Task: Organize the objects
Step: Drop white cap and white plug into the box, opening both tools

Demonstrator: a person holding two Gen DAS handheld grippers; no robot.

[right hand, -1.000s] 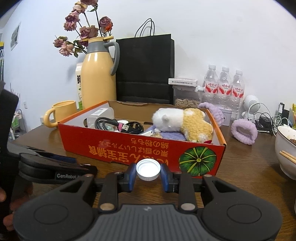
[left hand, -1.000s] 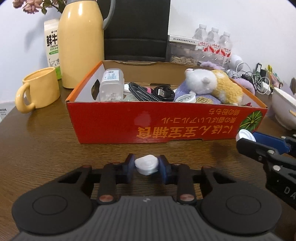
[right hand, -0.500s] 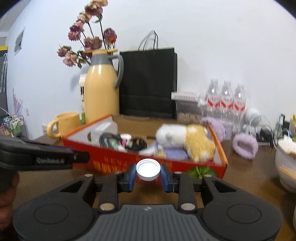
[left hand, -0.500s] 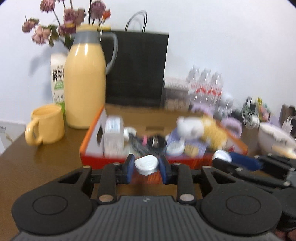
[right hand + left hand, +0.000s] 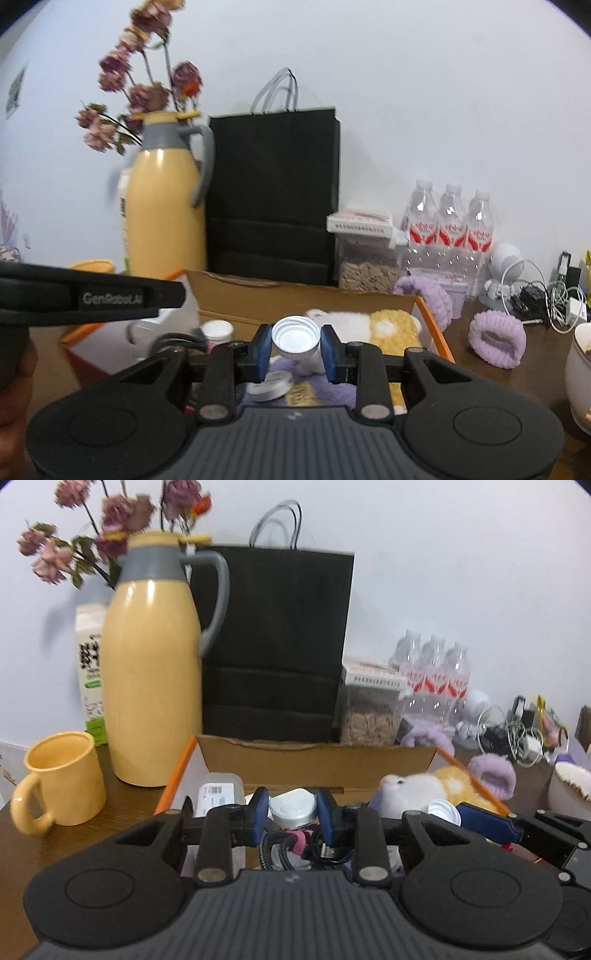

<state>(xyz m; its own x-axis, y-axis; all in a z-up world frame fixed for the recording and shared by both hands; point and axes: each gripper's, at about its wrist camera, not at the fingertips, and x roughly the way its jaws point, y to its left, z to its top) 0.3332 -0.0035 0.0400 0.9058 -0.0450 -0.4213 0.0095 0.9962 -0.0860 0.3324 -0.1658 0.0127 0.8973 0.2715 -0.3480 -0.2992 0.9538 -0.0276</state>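
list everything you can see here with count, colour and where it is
cardboard box: 1, red-orange outside, table centre
plush toy: 1, white and yellow, in box, right side
cable: 1, black, in box
thermos jug: 1, yellow with grey top, left of box
mug: 1, yellow, front of jug
milk carton: 1, white and green, behind jug
dried flowers: 1 bunch, pink, behind jug
paper bag: 1, black, behind box
water bottles: 3, clear with red labels, right rear
fuzzy bands: 2, purple, right of box
bowl: 1, white, far right
left tool: shut on white cap
right tool: shut on white bottle cap
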